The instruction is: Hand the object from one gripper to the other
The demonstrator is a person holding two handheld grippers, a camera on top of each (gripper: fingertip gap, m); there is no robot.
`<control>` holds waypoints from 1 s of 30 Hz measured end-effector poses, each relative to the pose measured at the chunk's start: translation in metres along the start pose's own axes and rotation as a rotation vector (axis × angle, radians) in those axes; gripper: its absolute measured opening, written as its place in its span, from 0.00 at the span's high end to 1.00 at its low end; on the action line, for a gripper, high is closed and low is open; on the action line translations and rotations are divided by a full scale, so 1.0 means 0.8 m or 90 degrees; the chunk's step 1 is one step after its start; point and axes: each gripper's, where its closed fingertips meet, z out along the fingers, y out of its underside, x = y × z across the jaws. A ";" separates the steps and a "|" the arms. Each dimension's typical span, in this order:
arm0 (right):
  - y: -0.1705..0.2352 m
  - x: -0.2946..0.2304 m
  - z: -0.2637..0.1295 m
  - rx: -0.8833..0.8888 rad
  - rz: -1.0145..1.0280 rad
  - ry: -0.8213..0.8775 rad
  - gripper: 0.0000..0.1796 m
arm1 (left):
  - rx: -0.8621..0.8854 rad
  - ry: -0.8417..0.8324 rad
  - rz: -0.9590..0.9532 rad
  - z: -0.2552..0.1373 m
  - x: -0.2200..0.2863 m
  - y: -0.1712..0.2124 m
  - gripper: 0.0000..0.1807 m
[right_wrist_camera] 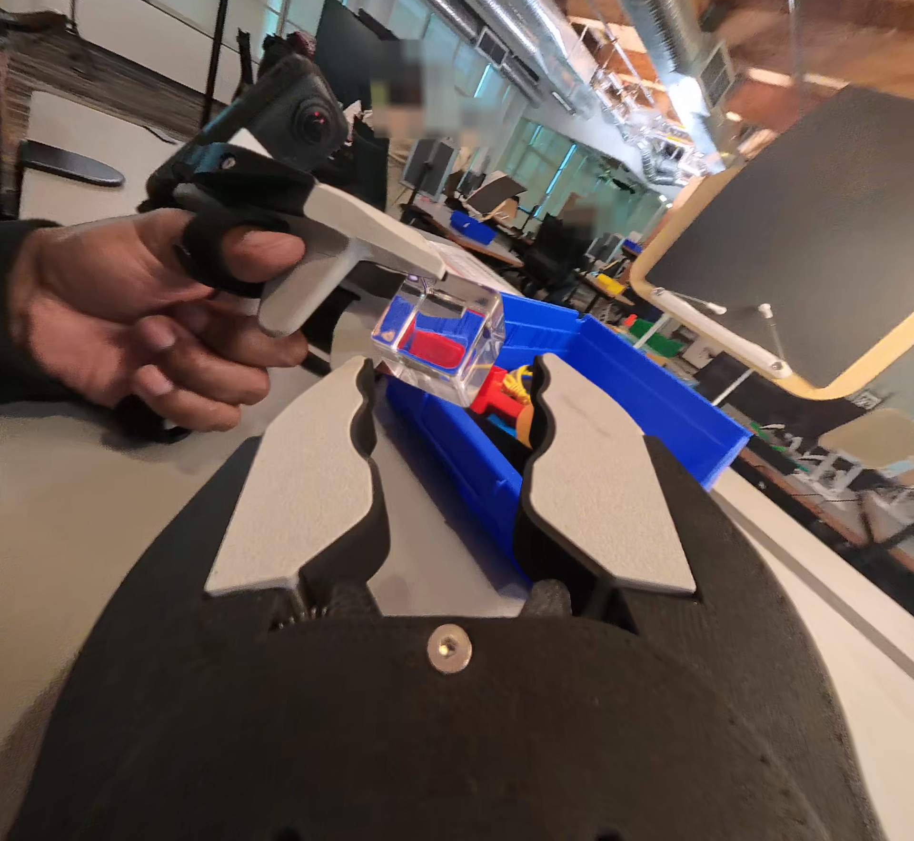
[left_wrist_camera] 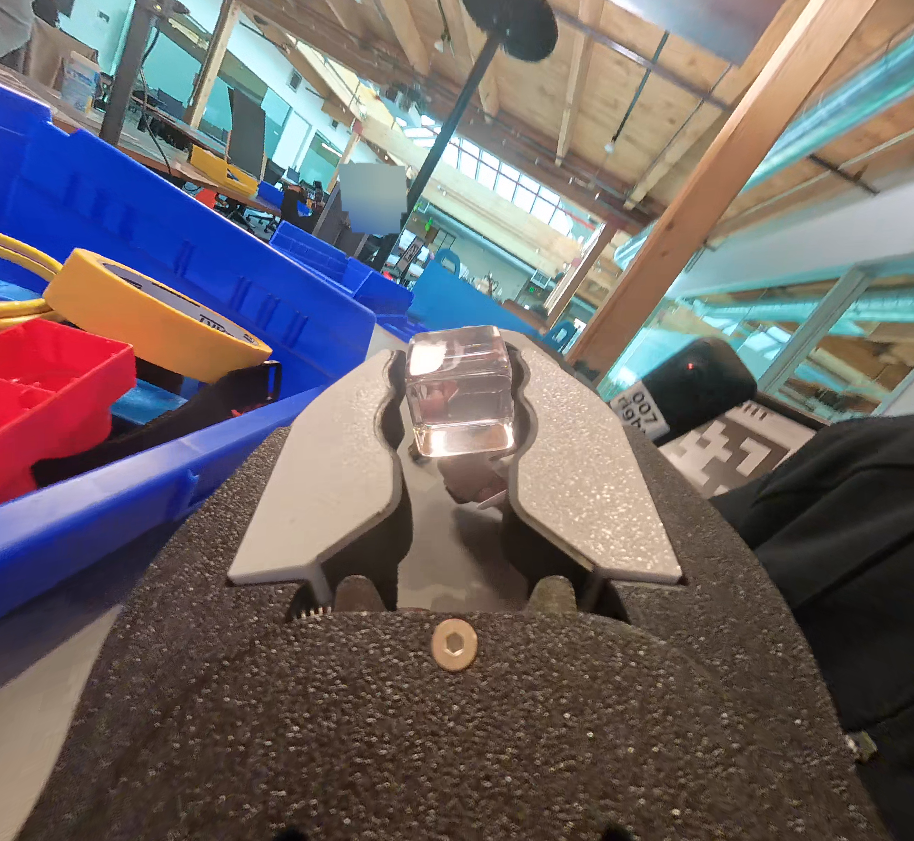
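Note:
A clear glass-like cube (left_wrist_camera: 460,391) sits clamped between the grey fingers of my left gripper (left_wrist_camera: 457,372), held above the table. In the right wrist view the same cube (right_wrist_camera: 440,342) hangs from the left gripper (right_wrist_camera: 425,283), which a person's hand (right_wrist_camera: 123,312) holds at the left. My right gripper (right_wrist_camera: 452,372) is open, its two fingertips just below and on either side of the cube, not touching it. The right gripper's camera and marker plate (left_wrist_camera: 702,416) show at the right of the left wrist view.
A blue bin (left_wrist_camera: 207,243) holds a roll of yellow tape (left_wrist_camera: 148,312), a red tray (left_wrist_camera: 54,391) and yellow cable. It lies behind the cube in the right wrist view (right_wrist_camera: 658,391). A white table (right_wrist_camera: 99,495) lies beneath. A dark panel with a wooden rim (right_wrist_camera: 791,243) stands at the right. The tips of both grippers are at nearly the same place.

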 end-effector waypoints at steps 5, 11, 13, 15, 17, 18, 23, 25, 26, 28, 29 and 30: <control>-0.006 0.009 -0.003 0.017 -0.026 0.040 0.66 | 0.090 0.003 -0.089 0.010 0.001 -0.006 0.77; -0.003 0.011 -0.001 0.003 -0.046 0.061 0.67 | 0.138 0.027 -0.167 0.022 0.008 0.001 0.77; -0.004 0.008 -0.002 0.007 -0.050 0.052 0.70 | 0.140 0.030 -0.169 0.024 0.011 0.002 0.77; -0.004 0.006 -0.002 0.007 -0.054 0.048 0.71 | 0.126 0.035 -0.166 0.024 0.011 0.003 0.77; -0.003 0.005 -0.002 0.007 -0.048 0.039 0.72 | 0.106 0.035 -0.152 0.023 0.012 0.004 0.77; -0.004 0.007 -0.004 0.011 -0.045 0.039 0.75 | 0.100 0.037 -0.142 0.022 0.012 0.003 0.77; -0.009 0.026 -0.011 0.038 0.042 0.049 0.79 | 0.074 0.050 -0.128 0.014 0.013 0.002 0.77; -0.010 0.025 -0.011 0.042 0.031 0.048 0.77 | 0.062 0.060 -0.135 0.015 0.015 0.004 0.77; -0.010 0.022 -0.011 0.041 0.018 0.045 0.77 | 0.053 0.065 -0.136 0.015 0.016 0.006 0.77; -0.010 0.018 -0.009 0.037 -0.001 0.042 0.74 | 0.023 0.070 -0.138 0.015 0.017 0.011 0.77; -0.010 0.017 -0.009 0.037 -0.012 0.043 0.74 | 0.008 0.069 -0.136 0.015 0.017 0.013 0.78; -0.010 0.016 -0.009 0.037 -0.021 0.042 0.73 | -0.007 0.068 -0.130 0.015 0.018 0.016 0.77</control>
